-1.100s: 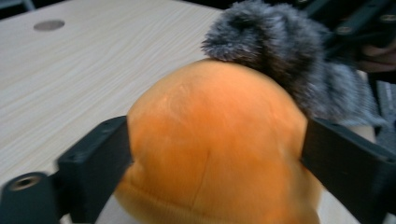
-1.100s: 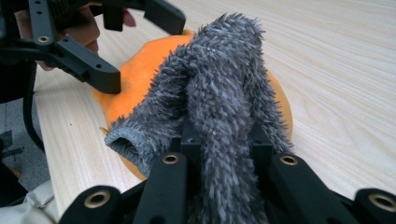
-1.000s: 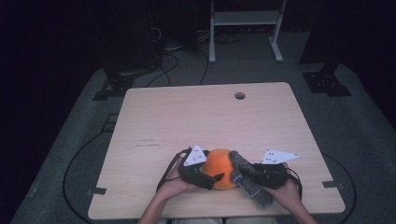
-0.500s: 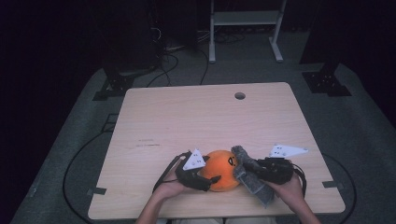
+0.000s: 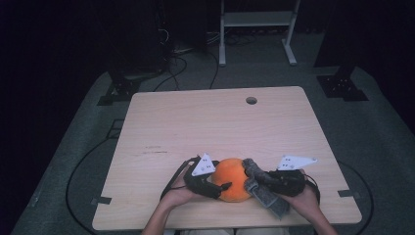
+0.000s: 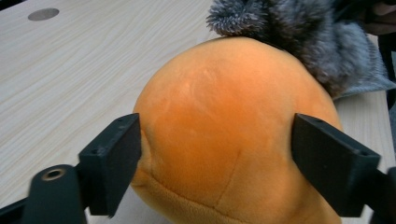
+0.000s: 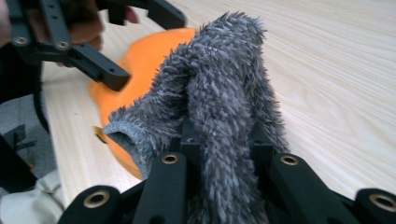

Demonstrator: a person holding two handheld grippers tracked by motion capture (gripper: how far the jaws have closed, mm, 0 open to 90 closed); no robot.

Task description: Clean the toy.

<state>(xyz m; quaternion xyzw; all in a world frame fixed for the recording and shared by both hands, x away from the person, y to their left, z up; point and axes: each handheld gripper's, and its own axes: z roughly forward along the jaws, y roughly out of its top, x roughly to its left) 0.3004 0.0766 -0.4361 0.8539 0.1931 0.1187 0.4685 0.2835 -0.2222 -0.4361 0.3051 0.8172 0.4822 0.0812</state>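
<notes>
A round orange plush ball (image 5: pixel 234 180) rests on the wooden table (image 5: pixel 195 127) near its front edge. My left gripper (image 5: pixel 220 176) reaches in from the left and is shut on the ball; in the left gripper view the pads (image 6: pixel 119 154) press both of its sides. Its jaws closed in on the ball and have just been opening slightly. My right gripper (image 5: pixel 257 177) is shut on a grey fuzzy cloth (image 5: pixel 266 196). The cloth (image 7: pixel 219 93) drapes over the right gripper's jaws and lies against the ball's (image 7: pixel 144 51) right side.
A small round cable hole (image 5: pixel 251 100) sits near the table's far edge. The tabletop beyond the ball is bare wood. Dark carpet, cables and a white stand's legs (image 5: pixel 254 44) lie past the table.
My left gripper's jaws have drawn in against the orange ball. My right hand has shifted slightly to the right with the grey cloth still in its grip.
</notes>
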